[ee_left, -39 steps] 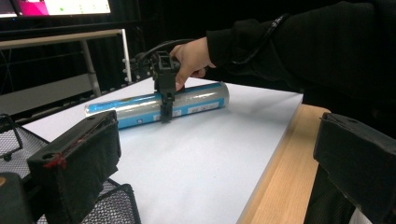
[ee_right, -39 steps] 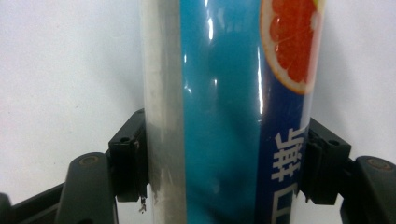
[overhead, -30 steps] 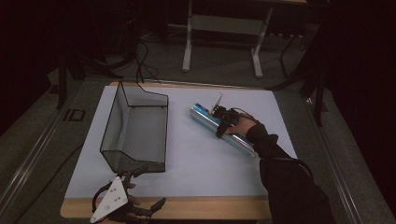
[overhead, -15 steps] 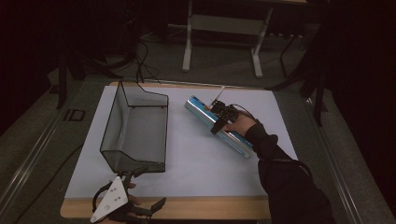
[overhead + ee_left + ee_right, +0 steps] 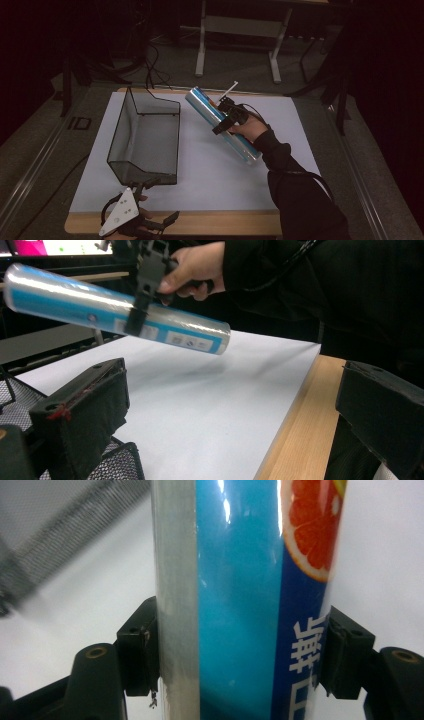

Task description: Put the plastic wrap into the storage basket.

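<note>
A long roll (image 5: 210, 114) wrapped in blue and silver film, with a grapefruit picture (image 5: 310, 525) on it, hangs tilted above the white sheet. My right gripper (image 5: 223, 120) is shut across its middle, and both jaws press its sides (image 5: 235, 555). The left gripper view shows the same roll (image 5: 75, 297) in the air with the right gripper (image 5: 137, 315) clamped on it. At the table's near left edge my left gripper (image 5: 161, 199) stands open and holds nothing, its jaws wide apart (image 5: 230, 405), one by the near corner of a black mesh basket (image 5: 145, 135).
The white sheet (image 5: 215, 175) covers most of the wooden table (image 5: 225, 222). The mesh basket stands on its left half, left of the roll, and its mesh (image 5: 60, 545) shows blurred beside the roll. Desk legs and cables stand on the floor beyond the far edge.
The right gripper has carried the roll up off the sheet and a little left, nearer the basket. The left gripper has stayed in place.
</note>
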Action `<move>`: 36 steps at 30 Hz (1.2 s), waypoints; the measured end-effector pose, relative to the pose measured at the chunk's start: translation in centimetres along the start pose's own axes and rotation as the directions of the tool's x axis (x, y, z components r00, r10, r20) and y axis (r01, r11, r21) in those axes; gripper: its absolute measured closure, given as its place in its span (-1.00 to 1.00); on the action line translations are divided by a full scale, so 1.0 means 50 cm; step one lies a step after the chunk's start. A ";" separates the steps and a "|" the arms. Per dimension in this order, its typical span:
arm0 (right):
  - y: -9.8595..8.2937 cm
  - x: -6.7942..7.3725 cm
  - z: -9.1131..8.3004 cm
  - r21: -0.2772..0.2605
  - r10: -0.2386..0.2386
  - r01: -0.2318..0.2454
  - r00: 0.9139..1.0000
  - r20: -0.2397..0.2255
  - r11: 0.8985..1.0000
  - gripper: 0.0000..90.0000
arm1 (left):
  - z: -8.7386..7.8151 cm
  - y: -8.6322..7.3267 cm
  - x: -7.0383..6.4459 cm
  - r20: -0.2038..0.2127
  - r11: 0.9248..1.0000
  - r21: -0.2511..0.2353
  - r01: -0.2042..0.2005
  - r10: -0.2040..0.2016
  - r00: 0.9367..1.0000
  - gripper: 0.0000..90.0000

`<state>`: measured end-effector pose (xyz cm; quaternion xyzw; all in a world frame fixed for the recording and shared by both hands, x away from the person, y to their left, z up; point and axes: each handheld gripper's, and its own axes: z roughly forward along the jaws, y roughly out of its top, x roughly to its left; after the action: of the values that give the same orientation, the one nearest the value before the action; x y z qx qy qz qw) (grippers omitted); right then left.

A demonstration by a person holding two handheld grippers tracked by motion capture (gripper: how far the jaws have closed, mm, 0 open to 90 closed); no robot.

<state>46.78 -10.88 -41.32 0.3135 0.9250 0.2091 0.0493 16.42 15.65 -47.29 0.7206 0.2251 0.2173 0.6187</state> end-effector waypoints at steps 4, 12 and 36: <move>0.017 0.013 -0.017 -0.037 0.005 -0.005 1.000 -0.009 0.999 -0.30 | 0.000 0.001 0.000 0.003 1.000 0.002 -0.006 0.006 1.000 -0.97; 0.062 0.062 -0.060 -0.156 0.037 -0.042 0.999 -0.034 0.987 -0.30 | -0.002 0.002 -0.002 0.000 1.000 -0.003 -0.011 0.011 1.000 -0.97; 0.163 0.189 -0.081 -0.400 0.130 -0.187 0.978 -0.165 0.897 -0.30 | -0.004 0.003 -0.002 -0.009 1.000 0.000 -0.025 0.025 1.000 -0.97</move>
<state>42.88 -0.81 -33.89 0.3555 0.8322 0.4241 0.0351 16.25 15.74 -47.13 0.7224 0.2189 0.2281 0.6150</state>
